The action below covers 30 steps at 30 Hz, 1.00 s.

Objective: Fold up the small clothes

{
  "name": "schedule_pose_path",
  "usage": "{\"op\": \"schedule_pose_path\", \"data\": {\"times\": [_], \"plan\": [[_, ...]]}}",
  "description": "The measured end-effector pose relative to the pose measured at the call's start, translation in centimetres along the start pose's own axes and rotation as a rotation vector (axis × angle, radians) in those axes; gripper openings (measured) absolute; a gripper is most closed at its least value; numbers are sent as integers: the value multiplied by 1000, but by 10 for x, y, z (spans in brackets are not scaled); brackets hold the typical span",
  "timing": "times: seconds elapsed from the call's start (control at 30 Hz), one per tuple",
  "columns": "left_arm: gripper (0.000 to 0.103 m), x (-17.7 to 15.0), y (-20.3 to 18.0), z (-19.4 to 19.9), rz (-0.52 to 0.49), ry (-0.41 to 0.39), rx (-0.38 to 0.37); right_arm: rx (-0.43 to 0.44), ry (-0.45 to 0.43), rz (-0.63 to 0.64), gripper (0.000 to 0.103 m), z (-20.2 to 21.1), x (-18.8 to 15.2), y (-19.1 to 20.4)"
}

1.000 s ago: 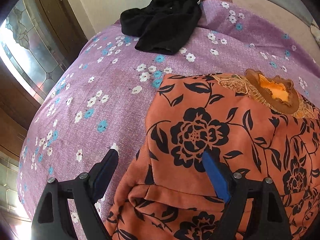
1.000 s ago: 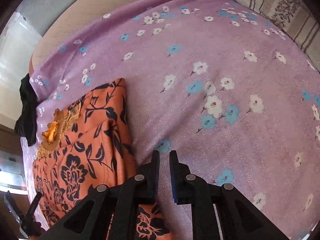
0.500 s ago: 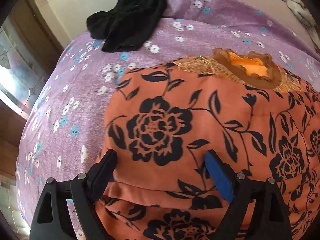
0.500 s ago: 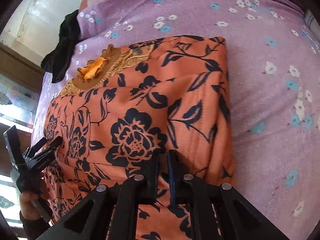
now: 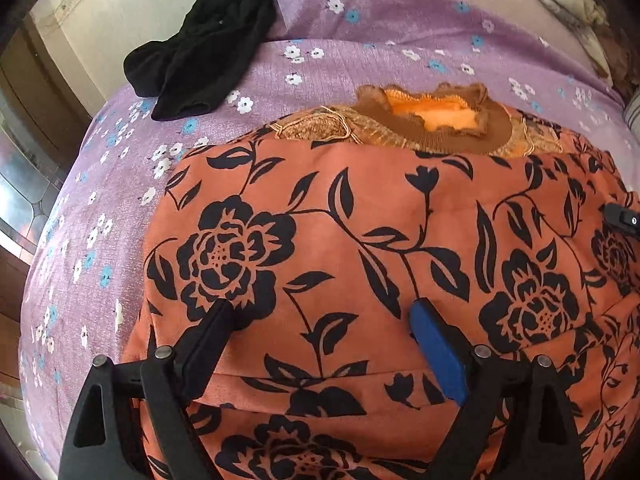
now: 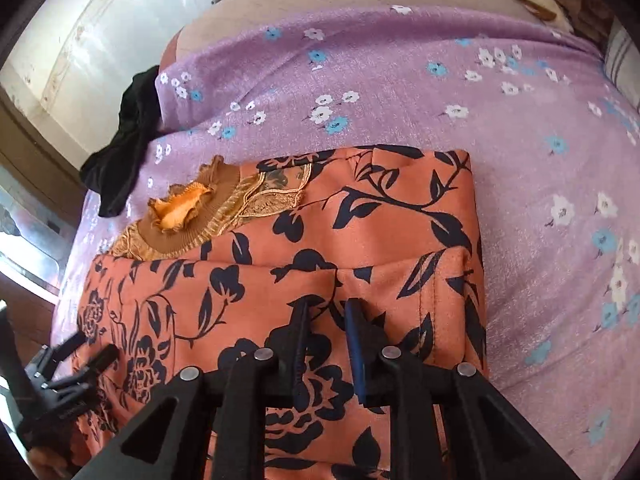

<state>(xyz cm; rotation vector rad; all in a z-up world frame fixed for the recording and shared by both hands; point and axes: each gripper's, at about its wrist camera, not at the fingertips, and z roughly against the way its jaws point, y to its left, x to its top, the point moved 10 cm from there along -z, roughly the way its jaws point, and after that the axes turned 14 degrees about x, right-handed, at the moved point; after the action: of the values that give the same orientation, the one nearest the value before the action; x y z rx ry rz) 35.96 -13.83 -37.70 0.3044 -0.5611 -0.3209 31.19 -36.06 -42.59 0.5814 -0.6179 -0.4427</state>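
Observation:
An orange garment (image 5: 360,220) with black flowers lies folded on the purple flowered bedsheet (image 5: 360,40), its brown frilled collar (image 5: 432,116) at the far end. My left gripper (image 5: 320,316) stands open wide just over the garment's near left part, nothing between its fingers. In the right wrist view my right gripper (image 6: 327,308) is over the garment (image 6: 360,220) near its right folded edge. Its jaws are a narrow gap apart and opening, with no cloth pinched. The left gripper (image 6: 96,345) shows at the lower left there.
A crumpled black garment (image 5: 204,44) lies at the bed's far left corner, also in the right wrist view (image 6: 128,148). Bare bedsheet (image 6: 520,160) spreads right of the orange garment. A striped pillow (image 6: 624,60) sits at the far right. A pale wall and a glazed door stand left.
The right gripper moved from the bedsheet beside the garment's right edge to over the garment, and its shut jaws parted slightly. The left gripper moved further over the garment, staying open.

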Motion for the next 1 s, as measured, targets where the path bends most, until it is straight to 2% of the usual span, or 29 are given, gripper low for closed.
{"op": "schedule_pose_path", "data": {"times": [0.07, 0.17, 0.23, 0.3, 0.37, 0.5, 0.6, 0.7, 0.8, 0.9, 1.0], "plan": [[91, 3, 6, 4, 21, 8, -6, 23, 9, 11, 23, 8, 1, 15], [91, 7, 11, 11, 38, -28, -5, 122, 32, 61, 23, 15, -13, 45], [91, 2, 8, 8, 9, -12, -7, 169, 131, 86, 23, 3, -35, 62], [91, -7, 4, 1, -33, 20, 12, 123, 270, 112, 28, -14, -67, 61], [91, -8, 7, 7, -22, 3, 13, 111, 241, 151, 29, -8, -71, 64], [91, -13, 8, 13, -52, -5, 23, 122, 305, 109, 29, 6, -85, 62], [91, -18, 12, 17, -35, -11, 22, 150, 302, 68, 29, 9, -91, 51], [91, -24, 22, 26, -37, -32, 32, 87, 318, 78, 29, 23, -98, 44], [91, -41, 44, 21, -31, -7, 101, -6, 320, 71, 29, 32, -101, 21], [91, -59, 67, 18, 9, 23, 106, 47, 277, 39, 29, 51, -110, 18], [91, -78, 88, 15, 39, 51, 119, 54, 301, 58, 33, 59, -140, 17]]}}
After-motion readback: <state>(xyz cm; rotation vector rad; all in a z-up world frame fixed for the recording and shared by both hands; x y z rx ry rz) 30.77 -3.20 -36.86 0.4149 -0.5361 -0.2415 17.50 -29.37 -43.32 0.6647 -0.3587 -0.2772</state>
